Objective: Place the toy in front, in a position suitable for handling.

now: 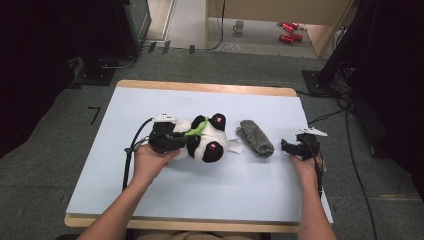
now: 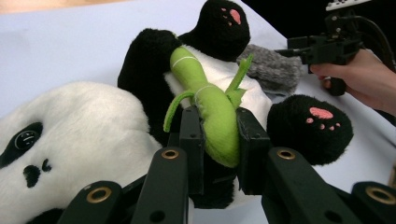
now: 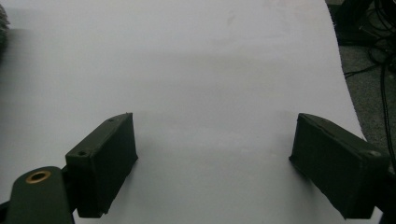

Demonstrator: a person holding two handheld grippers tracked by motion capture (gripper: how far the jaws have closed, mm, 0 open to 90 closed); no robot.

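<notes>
A black-and-white plush panda [image 1: 207,144] lies on its back in the middle of the white-covered table [image 1: 150,190], a green plush bamboo stalk [image 1: 196,128] across its chest. In the left gripper view my left gripper [image 2: 219,140] is shut on that bamboo stalk [image 2: 208,100], with the panda's head [image 2: 79,126] at the left and its pink-padded feet beyond. In the high view the left gripper [image 1: 181,140] sits at the panda's left side. My right gripper [image 1: 286,146] rests near the table's right edge; its jaws [image 3: 215,149] stand wide open over bare white surface.
A grey fuzzy roll [image 1: 255,138] lies between the panda and the right gripper. On the floor beyond the table stand a mug [image 1: 239,26] and red cans [image 1: 289,31]. Cables [image 1: 350,145] run along the floor at the right.
</notes>
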